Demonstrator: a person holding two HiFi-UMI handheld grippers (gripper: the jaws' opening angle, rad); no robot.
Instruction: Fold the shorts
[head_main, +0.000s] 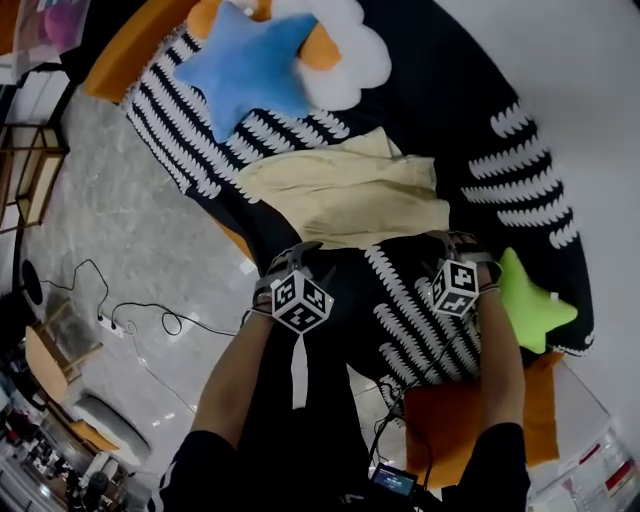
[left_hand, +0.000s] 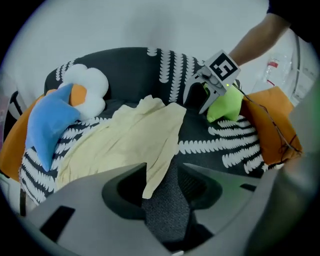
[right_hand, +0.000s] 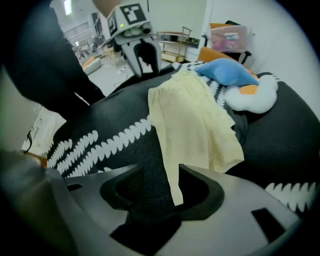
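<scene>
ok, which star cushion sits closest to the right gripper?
The green star cushion, right beside the right gripper; the blue star cushion lies beyond the shorts.

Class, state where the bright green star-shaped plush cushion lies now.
In the head view the green star-shaped cushion lies right of the right tongs on the black-and-white patterned sofa, next to an orange cushion.

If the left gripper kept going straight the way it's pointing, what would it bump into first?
Probably the near corner of the pale yellow shorts, which lies between the left gripper's open fingers; black sofa fabric sits just beneath.
</scene>
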